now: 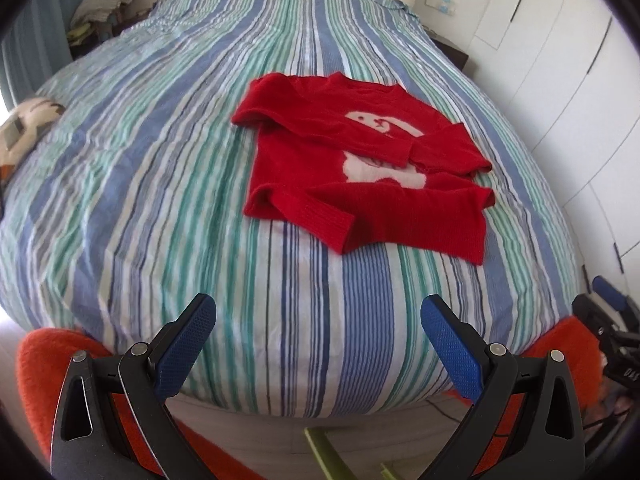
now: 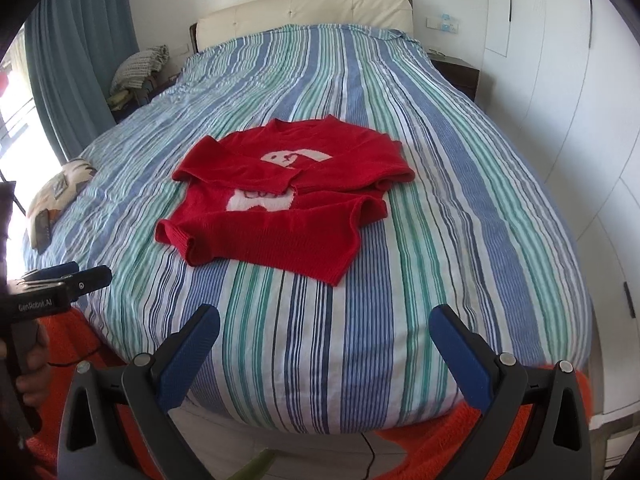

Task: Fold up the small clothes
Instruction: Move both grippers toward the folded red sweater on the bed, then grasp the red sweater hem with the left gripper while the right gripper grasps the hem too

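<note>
A small red sweater [image 1: 360,164] with a white animal motif lies flat on the striped bed, both sleeves folded across its front. It also shows in the right wrist view [image 2: 280,196]. My left gripper [image 1: 318,312] is open and empty, held over the foot of the bed, well short of the sweater. My right gripper [image 2: 324,322] is open and empty, also at the foot of the bed. The left gripper shows at the left edge of the right wrist view [image 2: 68,276], and the right gripper at the right edge of the left wrist view [image 1: 612,300].
The blue, green and white striped bedcover [image 2: 440,160] spans the bed. A patterned cushion [image 2: 56,192] lies at the left edge. A cream headboard [image 2: 304,12] is at the far end. White wardrobe doors [image 2: 560,120] stand right. An orange rug [image 1: 44,372] lies below.
</note>
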The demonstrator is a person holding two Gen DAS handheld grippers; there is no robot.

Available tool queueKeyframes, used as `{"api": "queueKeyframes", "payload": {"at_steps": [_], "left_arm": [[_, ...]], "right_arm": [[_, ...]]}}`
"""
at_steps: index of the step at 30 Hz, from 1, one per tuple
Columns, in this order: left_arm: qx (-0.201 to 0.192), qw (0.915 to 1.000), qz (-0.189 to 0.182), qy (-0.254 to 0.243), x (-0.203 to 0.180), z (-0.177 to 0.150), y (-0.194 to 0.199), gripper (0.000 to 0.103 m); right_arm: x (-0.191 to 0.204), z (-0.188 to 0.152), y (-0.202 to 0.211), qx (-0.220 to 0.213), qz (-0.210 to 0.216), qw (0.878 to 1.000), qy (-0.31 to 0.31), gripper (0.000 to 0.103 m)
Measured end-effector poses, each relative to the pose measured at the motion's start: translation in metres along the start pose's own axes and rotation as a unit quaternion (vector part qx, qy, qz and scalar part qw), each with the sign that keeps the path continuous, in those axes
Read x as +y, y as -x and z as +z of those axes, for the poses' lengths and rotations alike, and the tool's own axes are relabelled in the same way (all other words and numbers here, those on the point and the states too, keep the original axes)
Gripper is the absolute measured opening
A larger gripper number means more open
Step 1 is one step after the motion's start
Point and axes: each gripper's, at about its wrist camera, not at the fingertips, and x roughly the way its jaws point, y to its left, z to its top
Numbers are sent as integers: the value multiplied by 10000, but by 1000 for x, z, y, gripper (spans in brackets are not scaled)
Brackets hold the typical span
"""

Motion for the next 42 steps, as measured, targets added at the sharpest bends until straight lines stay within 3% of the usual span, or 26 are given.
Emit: {"api": "queueKeyframes", "payload": {"at_steps": [4,8,10,12,14,15,16,17,18,20,25,30,33,34,36,38,42], "left_arm": [[249,9983,-396,343,14,31,-57,102],[575,9958,-493,506,12,48,-107,99],[709,9943,-470,647,13,50,-122,83],[864,9916,-476,838,17,51,-133,61],[863,9893,-541,1041,24,50,-138,46],[847,9887,-577,1095,26,50,-138,26],[848,9880,-630,1122,29,49,-138,14],[849,9868,-727,1168,32,48,-135,9],[842,9853,-846,1221,36,47,-129,9],[804,9844,-1014,1189,43,42,-113,8],[920,9849,-1343,596,52,13,-67,8],[1108,9862,-1095,557,62,-11,-81,10],[1195,9809,-1102,1069,79,-21,-97,25],[1191,9783,-1184,1212,84,-23,-95,28],[1072,9760,-1308,1369,91,-26,-86,53],[896,9782,-1269,1380,95,-29,-77,68],[1028,9755,-1329,1421,93,-32,-85,69]], "right_arm": [[-30,2,-57,23,431,9990,-118,103],[-61,0,-126,473,1310,9834,-1167,100],[-71,1,-152,557,1546,9734,-1599,86],[-74,4,-169,522,1788,9652,-1838,84],[-73,7,-186,573,1928,9595,-1970,78],[-73,9,-191,578,2004,9567,-2031,68],[-72,10,-195,585,2121,9535,-2061,43],[-71,10,-197,663,2205,9502,-2102,24],[-73,10,-199,789,2238,9466,-2183,7],[-77,9,-186,794,2376,9414,-2259,7],[-78,2,-129,980,2454,9459,-1882,7],[-72,-21,-130,1462,2274,9470,-1735,7],[-69,-30,-148,1525,2031,9488,-1877,9],[-70,-33,-151,1513,1985,9485,-1952,23],[-74,-36,-153,1460,2070,9427,-2170,46],[-79,-39,-155,1407,2263,9354,-2323,48],[-73,-46,-162,1561,2384,9299,-2324,48]]}}
